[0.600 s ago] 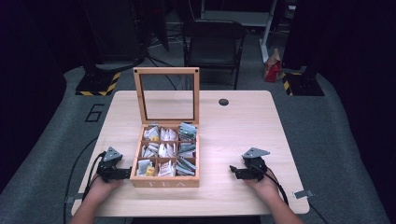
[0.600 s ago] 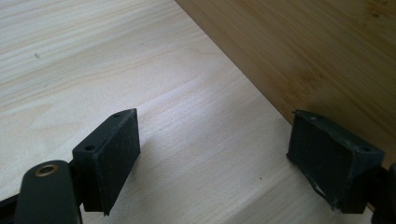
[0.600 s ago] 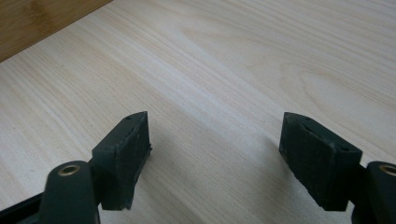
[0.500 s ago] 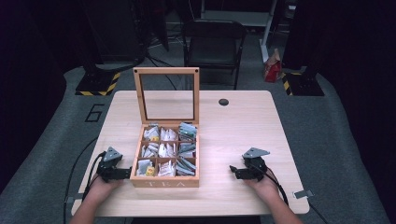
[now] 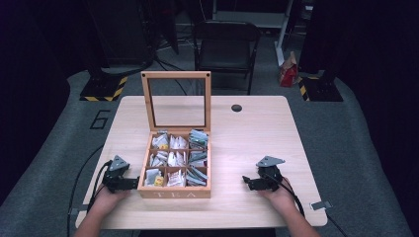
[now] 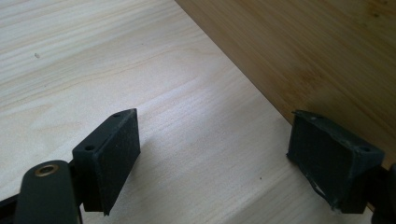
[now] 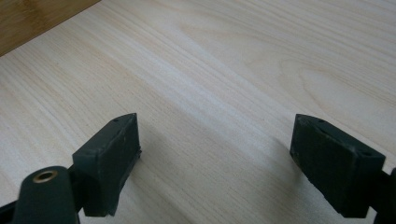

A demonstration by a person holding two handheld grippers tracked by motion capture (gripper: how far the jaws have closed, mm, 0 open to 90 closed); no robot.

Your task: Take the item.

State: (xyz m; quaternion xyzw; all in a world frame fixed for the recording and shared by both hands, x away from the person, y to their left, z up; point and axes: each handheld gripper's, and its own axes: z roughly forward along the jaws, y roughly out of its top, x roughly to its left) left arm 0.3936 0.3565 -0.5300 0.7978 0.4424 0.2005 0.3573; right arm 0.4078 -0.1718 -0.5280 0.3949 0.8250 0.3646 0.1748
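Observation:
A wooden tea box (image 5: 174, 191) marked TEA stands near the table's front, its glass-paned lid (image 5: 176, 101) raised upright. Its compartments hold several tea bags (image 5: 174, 159). My left gripper (image 5: 132, 183) rests on the table just left of the box, open and empty. In the left gripper view the box's brown wall (image 6: 299, 56) runs close beside the right fingertip (image 6: 327, 154). My right gripper (image 5: 247, 182) lies on the table well to the right of the box, open with nothing between its fingers (image 7: 112, 161).
The light wooden table (image 5: 252, 133) has a small black round grommet (image 5: 236, 107) near its back edge. A dark folding chair (image 5: 225, 45) stands beyond the table. A red bag (image 5: 287, 69) sits on the floor at the back right.

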